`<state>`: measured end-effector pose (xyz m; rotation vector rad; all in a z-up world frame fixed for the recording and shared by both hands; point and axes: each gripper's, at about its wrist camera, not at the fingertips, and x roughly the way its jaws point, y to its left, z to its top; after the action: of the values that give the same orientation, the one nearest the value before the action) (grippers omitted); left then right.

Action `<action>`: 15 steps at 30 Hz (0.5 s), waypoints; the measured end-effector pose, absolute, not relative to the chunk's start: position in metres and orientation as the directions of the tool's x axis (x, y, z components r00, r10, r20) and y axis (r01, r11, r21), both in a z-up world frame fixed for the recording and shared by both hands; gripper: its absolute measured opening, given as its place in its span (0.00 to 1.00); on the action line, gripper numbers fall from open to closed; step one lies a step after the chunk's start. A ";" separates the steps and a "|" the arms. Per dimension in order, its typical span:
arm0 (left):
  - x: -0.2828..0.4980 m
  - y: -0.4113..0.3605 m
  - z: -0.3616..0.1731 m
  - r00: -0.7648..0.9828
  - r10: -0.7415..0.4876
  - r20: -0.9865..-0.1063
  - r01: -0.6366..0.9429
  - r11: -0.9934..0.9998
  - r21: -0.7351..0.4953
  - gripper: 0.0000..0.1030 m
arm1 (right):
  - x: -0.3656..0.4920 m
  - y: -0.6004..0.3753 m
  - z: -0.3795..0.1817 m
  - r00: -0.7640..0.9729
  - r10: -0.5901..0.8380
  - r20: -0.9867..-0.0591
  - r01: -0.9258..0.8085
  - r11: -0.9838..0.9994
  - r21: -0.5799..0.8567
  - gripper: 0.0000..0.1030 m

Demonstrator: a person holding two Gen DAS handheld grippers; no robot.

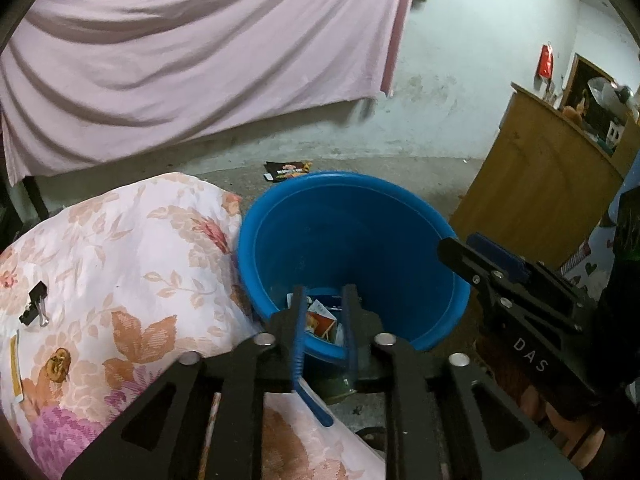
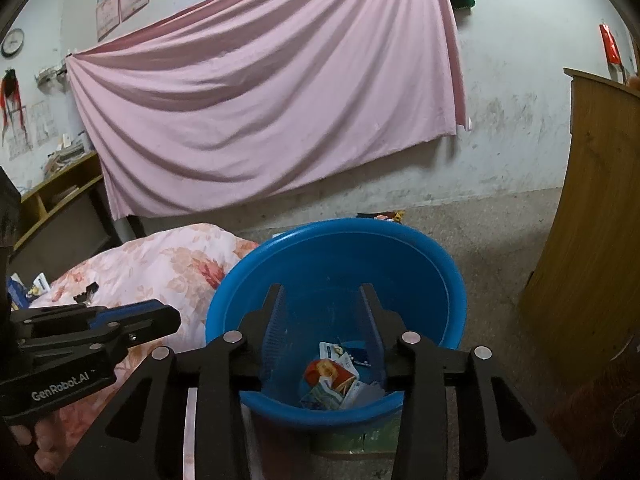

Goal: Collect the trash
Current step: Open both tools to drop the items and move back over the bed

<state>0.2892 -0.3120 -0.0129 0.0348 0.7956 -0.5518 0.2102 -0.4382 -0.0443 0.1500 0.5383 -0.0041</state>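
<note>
A blue plastic bucket point(image 1: 360, 240) stands on the floor beside a floral quilt; it also shows in the right wrist view point(image 2: 340, 272). Crumpled wrappers and paper scraps point(image 2: 336, 380) lie at its bottom, partly seen in the left wrist view point(image 1: 322, 322). My left gripper point(image 1: 322, 294) hovers over the bucket's near rim, jaws narrowly open and empty. My right gripper point(image 2: 324, 292) is open and empty above the bucket's mouth. A dark snack wrapper point(image 1: 288, 169) lies on the floor behind the bucket; its edge shows in the right wrist view point(image 2: 382, 216).
A floral quilt point(image 1: 120, 272) lies left of the bucket, with a black binder clip point(image 1: 34, 308) on it. A wooden cabinet point(image 1: 544, 184) stands to the right. A pink sheet point(image 2: 260, 100) hangs on the back wall. A low shelf point(image 2: 60, 200) stands at the far left.
</note>
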 end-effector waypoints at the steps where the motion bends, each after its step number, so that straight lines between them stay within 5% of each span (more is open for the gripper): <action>1: 0.289 -0.308 -0.011 0.574 -0.457 -0.680 0.475 0.862 -0.180 0.21 | 0.210 -0.438 -0.044 0.860 0.037 -0.508 0.042 0.989 0.143 0.35; 7: 0.286 -0.290 -0.001 0.613 -0.459 -0.643 0.440 0.874 -0.204 0.22 | 0.208 -0.429 -0.031 0.885 0.042 -0.464 0.030 0.989 0.147 0.39; 13: 0.271 -0.256 0.025 0.705 -0.448 -0.549 0.393 0.892 -0.223 0.32 | 0.202 -0.414 -0.003 0.940 0.060 -0.336 -0.004 0.986 0.165 0.52; 15: 0.266 -0.243 0.035 0.738 -0.432 -0.518 0.374 0.901 -0.220 0.38 | 0.201 -0.407 0.004 0.951 0.070 -0.302 -0.018 0.985 0.170 0.64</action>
<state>0.2661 -0.2427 0.0355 -0.1040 0.5939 -0.4432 0.2010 -0.4068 0.0040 0.1661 0.3127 0.0448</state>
